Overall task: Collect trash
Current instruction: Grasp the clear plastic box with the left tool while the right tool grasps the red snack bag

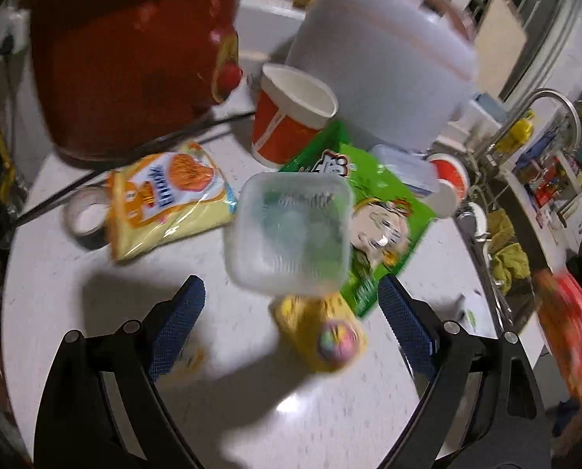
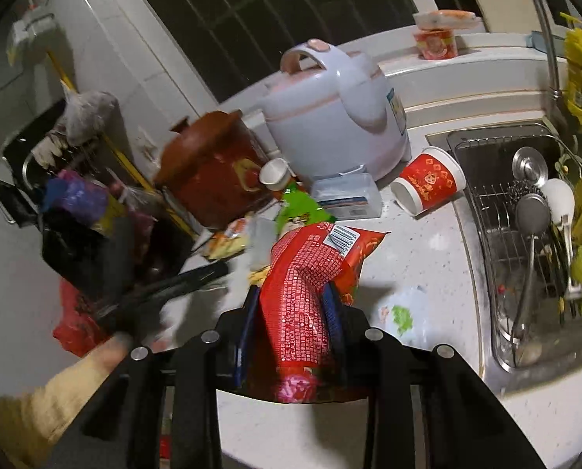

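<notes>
The right tool (image 2: 292, 305) pinches a red snack bag (image 2: 310, 273) between its blue pads, the bag standing up out of the jaws with its barcode end tilted toward the rice cooker (image 2: 333, 117). The left tool (image 1: 291, 297) is spread wide and holds nothing; it hovers over the white bench (image 1: 76, 312) just short of a clear square plastic container (image 1: 291, 230). That container lies partly over a green snack bag (image 1: 384, 211), and a small yellow wrapper (image 1: 322, 332) sits below it, between the open fingers; blur makes it hard to say whether the wrapper touches the container. To the left lies an orange-and-yellow snack bag (image 1: 169, 199) beside a roll of tape (image 1: 85, 219). Behind the green bag stands an upright red paper cup (image 1: 291, 113), close to a red clay pot (image 1: 130, 58). In the right view another red paper cup (image 2: 427, 179) lies on its side between the cooker and the sink (image 2: 482, 203), where a ladle (image 2: 529, 211) rests on a wire rack. A crumpled clear wrapper (image 2: 402, 312) lies on the bench near the sink's edge.
</notes>
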A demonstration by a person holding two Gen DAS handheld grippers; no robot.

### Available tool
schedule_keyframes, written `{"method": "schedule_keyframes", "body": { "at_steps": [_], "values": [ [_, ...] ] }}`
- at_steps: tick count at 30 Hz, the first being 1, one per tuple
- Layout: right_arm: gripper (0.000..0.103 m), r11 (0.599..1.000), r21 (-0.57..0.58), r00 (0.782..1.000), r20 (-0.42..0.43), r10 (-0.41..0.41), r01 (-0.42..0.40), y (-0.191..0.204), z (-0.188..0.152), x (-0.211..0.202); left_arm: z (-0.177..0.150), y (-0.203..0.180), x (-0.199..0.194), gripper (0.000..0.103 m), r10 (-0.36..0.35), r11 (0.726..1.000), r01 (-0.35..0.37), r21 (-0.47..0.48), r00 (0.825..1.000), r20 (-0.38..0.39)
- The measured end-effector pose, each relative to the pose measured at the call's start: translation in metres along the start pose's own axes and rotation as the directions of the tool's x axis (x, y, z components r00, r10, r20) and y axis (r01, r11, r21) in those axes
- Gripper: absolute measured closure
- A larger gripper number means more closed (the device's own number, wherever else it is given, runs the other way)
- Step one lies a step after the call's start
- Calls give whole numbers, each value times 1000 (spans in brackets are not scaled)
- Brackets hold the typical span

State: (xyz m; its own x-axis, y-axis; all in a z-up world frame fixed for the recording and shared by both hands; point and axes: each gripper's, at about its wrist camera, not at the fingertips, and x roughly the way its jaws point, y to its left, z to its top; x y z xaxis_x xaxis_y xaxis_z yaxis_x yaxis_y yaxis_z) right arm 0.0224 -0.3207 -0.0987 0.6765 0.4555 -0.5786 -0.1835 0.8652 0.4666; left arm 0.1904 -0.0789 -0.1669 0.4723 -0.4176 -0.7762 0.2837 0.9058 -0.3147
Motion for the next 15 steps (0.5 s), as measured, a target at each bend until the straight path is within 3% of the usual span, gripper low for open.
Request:
{"method": "schedule_keyframes", "body": {
  "at_steps": [5, 7, 9, 12, 15],
  "values": [
    [78, 1000, 13, 1000, 3, 13, -13, 3, -11, -12, 15, 7, 27, 15, -6, 999, 3, -42, 998, -57],
    [102, 999, 24, 1000, -9, 29, -29, 1, -15, -9, 19, 11, 29, 15, -21, 998, 17, -65, 998, -56],
    [103, 999, 34, 999, -27, 21, -20, -2, -17, -2, 18, 9, 31, 32, -19, 999, 17, -39, 998, -57],
    [103, 998, 57, 999, -53, 6, -3, -11, -21, 14, 15, 6, 29, 33, -14, 1000, 14, -5, 998, -54],
    [96, 997, 55, 997, -66, -44, 48, -16, -26, 22, 16, 5, 27, 33, -15, 1000, 15, -4, 999, -41]
  ]
}}
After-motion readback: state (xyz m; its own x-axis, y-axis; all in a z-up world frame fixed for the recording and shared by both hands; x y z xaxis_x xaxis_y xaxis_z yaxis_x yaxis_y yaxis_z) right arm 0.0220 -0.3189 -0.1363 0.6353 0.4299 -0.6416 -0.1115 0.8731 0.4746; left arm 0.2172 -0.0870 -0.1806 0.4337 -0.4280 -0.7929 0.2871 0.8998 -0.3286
